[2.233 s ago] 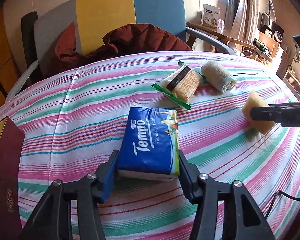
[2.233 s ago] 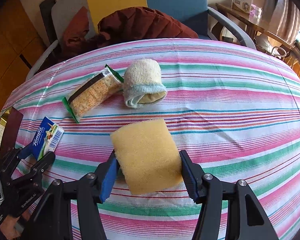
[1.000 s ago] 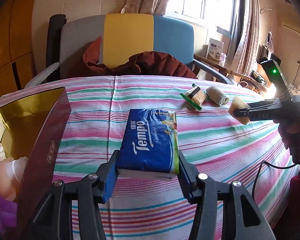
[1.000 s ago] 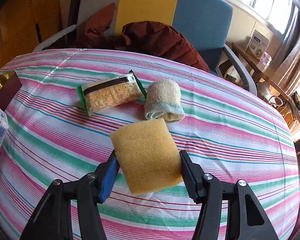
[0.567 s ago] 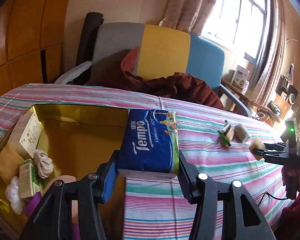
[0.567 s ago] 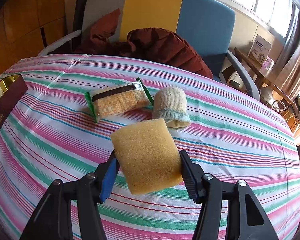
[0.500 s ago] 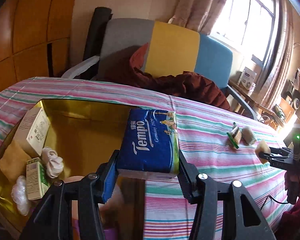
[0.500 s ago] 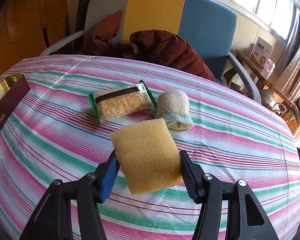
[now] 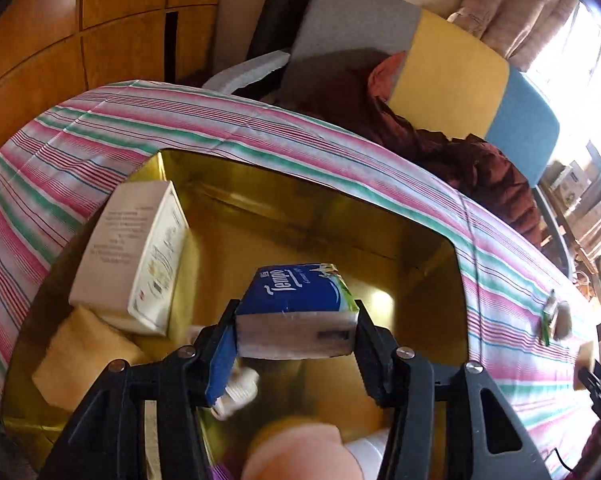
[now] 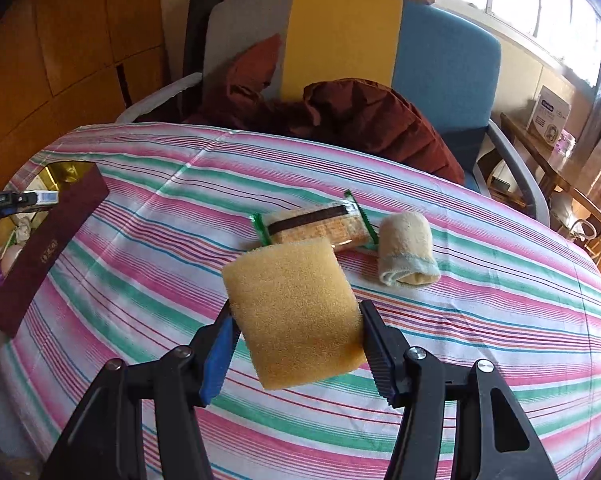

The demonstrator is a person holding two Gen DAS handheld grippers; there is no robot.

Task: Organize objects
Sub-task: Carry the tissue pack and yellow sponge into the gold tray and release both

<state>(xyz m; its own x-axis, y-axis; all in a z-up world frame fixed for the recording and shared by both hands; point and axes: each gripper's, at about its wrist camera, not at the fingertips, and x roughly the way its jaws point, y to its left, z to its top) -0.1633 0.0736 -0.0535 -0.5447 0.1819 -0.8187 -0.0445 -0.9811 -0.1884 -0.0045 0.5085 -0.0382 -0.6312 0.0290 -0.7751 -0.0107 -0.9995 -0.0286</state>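
Striped tablecloth [image 10: 480, 320], cracker packet [image 10: 316, 222] beside rolled cloth [image 10: 406, 254]; jaws gripping sponge [image 10: 292, 316], tissue pack [image 9: 300, 308].

A lived-in home: striped tablecloth [image 10: 460, 280], colour-blocked armchair [image 10: 340, 40] draped with a jacket [image 10: 380, 120], curtained window [image 10: 540, 4].

Blue Tempo tissue pack [image 9: 300, 300] tilts above the gold-lined box [image 9: 300, 216]; yellow sponge [image 10: 292, 312] hangs over the striped tablecloth [image 10: 480, 320].

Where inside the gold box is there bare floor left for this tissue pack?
Bare floor lies toward the gold box's far right corner, beyond the tissue pack. The left side is crowded by the white carton and yellow pad; the near edge holds more items.
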